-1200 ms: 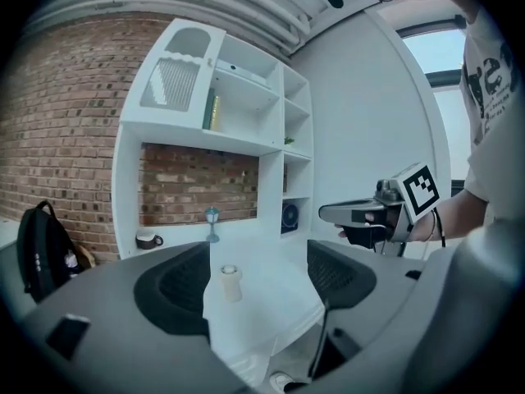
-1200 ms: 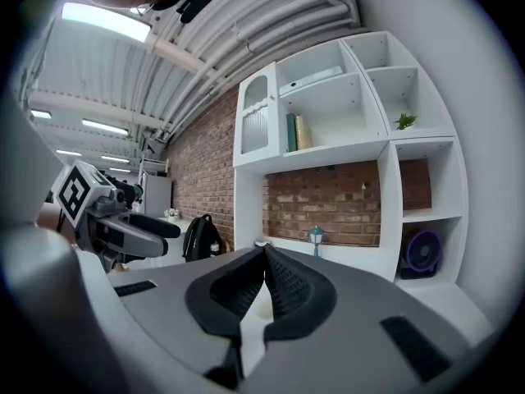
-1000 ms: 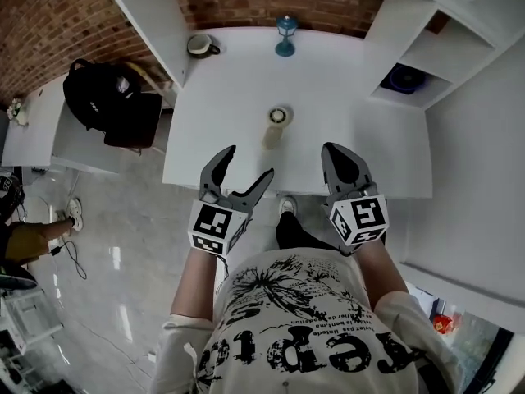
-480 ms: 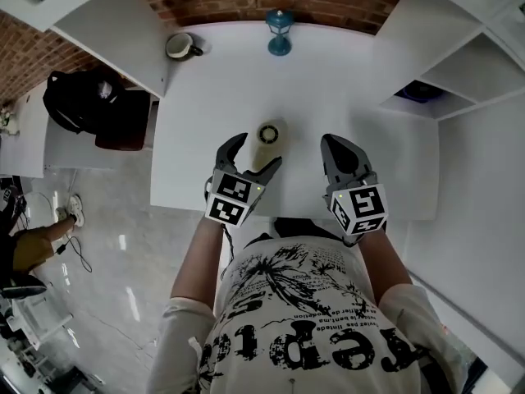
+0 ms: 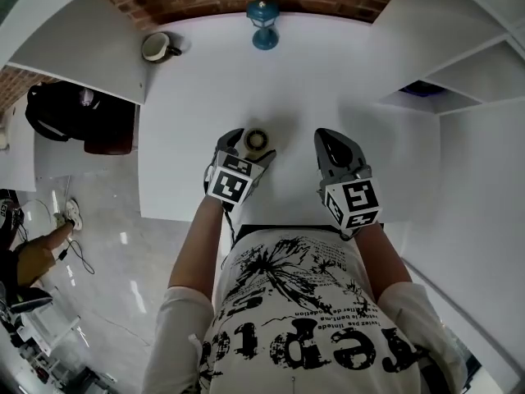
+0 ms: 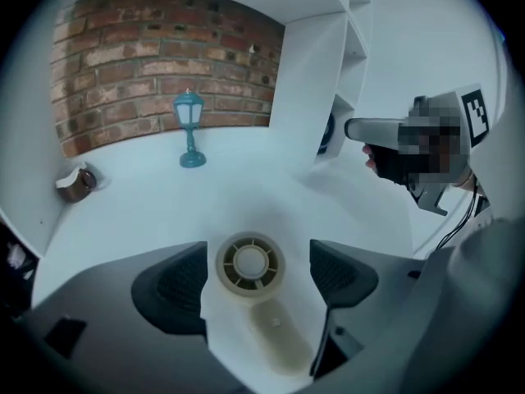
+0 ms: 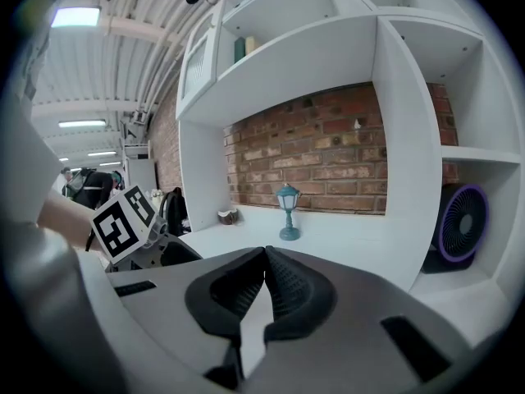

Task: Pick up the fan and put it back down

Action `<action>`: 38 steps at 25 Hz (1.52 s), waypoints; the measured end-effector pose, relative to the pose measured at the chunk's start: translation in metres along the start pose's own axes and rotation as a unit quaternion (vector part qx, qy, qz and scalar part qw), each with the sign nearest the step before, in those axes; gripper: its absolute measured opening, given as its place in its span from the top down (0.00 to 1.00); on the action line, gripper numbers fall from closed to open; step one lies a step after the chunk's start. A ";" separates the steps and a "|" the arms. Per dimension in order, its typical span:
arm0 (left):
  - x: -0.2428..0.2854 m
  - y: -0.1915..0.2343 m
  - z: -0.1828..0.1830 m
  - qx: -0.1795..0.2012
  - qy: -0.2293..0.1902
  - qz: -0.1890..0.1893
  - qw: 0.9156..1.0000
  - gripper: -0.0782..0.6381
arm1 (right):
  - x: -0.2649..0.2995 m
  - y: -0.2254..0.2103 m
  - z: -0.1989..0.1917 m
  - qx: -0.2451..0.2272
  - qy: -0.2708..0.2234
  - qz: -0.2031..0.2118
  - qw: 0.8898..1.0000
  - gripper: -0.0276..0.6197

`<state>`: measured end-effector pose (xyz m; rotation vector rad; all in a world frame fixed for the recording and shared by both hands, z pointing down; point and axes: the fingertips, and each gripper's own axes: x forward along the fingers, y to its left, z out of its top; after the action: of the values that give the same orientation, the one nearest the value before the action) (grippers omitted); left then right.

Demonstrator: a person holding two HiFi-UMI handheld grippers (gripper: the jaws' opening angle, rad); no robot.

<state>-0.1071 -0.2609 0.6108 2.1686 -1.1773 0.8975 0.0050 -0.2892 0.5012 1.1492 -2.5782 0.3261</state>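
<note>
With the left claw [image 6: 258, 279] spread astride the fan [image 6: 250, 261] and the right claw [image 7: 264, 257] pressed together, an off-centre squeeze could have toppled it.

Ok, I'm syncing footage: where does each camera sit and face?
Head view: on the person's head, facing steeply down at the table; shows shirt, forearms, left claw, right claw.
Left gripper view: on the left claw, facing along its open jaws at the fan between them; right claw shows at right.
Right gripper view: on the right claw, facing the shelves over its shut jaws; left claw shows at left.
Shared: all show the blue lamp.
</note>
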 end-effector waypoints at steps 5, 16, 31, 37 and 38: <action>0.023 0.006 -0.012 -0.003 0.033 0.001 0.999 0.36 | 0.005 -0.006 -0.010 -0.004 0.014 -0.005 1.000 0.93; 0.051 0.016 -0.034 -0.015 0.071 0.024 0.997 0.36 | 0.008 -0.026 -0.016 -0.009 0.022 -0.024 0.999 0.93; 0.033 0.001 -0.012 0.003 0.043 0.016 0.999 0.36 | -0.021 -0.031 0.001 -0.022 0.007 -0.045 0.999 0.93; -0.005 -0.005 0.038 0.021 -0.033 0.022 0.999 0.36 | -0.036 -0.030 0.025 -0.034 -0.015 -0.052 0.998 0.93; -0.013 -0.005 0.047 0.024 -0.050 0.025 0.998 0.36 | -0.038 -0.028 0.030 -0.037 -0.021 -0.052 0.998 0.93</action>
<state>-0.0935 -0.2844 0.5693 2.2547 -1.2743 0.8548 0.0450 -0.2919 0.4620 1.2710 -2.5311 0.1843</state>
